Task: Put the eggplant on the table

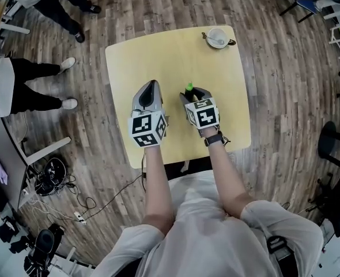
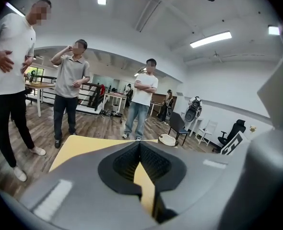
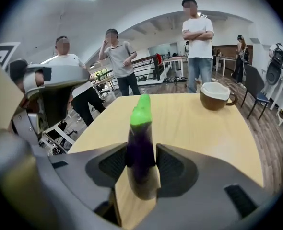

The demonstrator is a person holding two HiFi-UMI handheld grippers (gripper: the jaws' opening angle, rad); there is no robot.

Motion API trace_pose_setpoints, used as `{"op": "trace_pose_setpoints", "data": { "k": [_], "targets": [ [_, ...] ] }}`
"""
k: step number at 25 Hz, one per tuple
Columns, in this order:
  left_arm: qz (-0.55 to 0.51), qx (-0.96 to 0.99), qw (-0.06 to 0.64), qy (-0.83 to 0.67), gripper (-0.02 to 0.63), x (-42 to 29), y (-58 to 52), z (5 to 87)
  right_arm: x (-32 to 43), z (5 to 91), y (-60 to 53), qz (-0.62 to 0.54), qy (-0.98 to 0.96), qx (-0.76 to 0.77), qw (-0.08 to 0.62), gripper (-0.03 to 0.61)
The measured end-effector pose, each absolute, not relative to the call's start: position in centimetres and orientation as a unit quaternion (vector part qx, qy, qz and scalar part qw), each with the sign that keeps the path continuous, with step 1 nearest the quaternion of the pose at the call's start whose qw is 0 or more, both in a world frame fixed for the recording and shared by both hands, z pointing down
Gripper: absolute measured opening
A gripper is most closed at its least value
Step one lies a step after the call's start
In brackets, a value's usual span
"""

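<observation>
Your right gripper (image 3: 141,153) is clamped on the glossy purple eggplant with the bright green stalk (image 3: 140,133): pads pressing both its sides, green tip poking out ahead over the middle of the pale yellow square wooden table (image 1: 176,53). Your left gripper (image 2: 139,146) sits just beside it, jaws closed together on nothing, and the brown handled bowl with a white inside (image 1: 218,38) stands well apart at the far corner

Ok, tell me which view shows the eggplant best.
Right gripper view: the eggplant shows whole, purple body and green top, held in the right hand-held gripper. The head view shows only its green tip above that gripper; the left gripper view misses it.
</observation>
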State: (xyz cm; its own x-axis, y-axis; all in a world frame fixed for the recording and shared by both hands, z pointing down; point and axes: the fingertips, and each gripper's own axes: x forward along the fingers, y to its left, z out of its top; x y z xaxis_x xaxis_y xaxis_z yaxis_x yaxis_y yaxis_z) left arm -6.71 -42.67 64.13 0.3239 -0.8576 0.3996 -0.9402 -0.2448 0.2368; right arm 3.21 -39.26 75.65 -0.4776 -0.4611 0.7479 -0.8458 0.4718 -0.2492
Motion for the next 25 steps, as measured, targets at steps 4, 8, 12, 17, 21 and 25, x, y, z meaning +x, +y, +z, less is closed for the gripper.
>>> {"op": "trace_pose_setpoints", "data": {
  "k": [4, 8, 12, 17, 21, 25],
  "targets": [
    [0.122, 0.778, 0.234, -0.57, 0.008, -6.7, -42.3, 66.0, 2.7, 77.8, -39.2, 0.31, -0.795, 0.409, 0.323, 0.181],
    [0.139, 0.768, 0.243, -0.577, 0.009, -7.3, -41.8, 67.4, 2.0, 79.3, -39.4, 0.304, -0.795, 0.406, 0.331, 0.181],
    [0.152, 0.754, 0.247, -0.59, 0.009, -8.1, -41.6, 68.2, 1.9, 80.0, -39.9, 0.28, -0.794, 0.407, 0.354, 0.183],
    [0.146, 0.752, 0.25, -0.593, 0.008, -8.4, -41.6, 68.2, 2.0, 80.6, -39.8, 0.282, -0.792, 0.398, 0.367, 0.233],
    [0.135, 0.755, 0.246, -0.592, 0.009, -8.4, -41.3, 67.3, 2.3, 79.4, -39.8, 0.269, -0.798, 0.413, 0.346, 0.238],
    [0.119, 0.764, 0.23, -0.591, 0.009, -8.7, -41.5, 65.0, 2.7, 76.6, -39.8, 0.261, -0.795, 0.435, 0.332, 0.238]
  ]
}}
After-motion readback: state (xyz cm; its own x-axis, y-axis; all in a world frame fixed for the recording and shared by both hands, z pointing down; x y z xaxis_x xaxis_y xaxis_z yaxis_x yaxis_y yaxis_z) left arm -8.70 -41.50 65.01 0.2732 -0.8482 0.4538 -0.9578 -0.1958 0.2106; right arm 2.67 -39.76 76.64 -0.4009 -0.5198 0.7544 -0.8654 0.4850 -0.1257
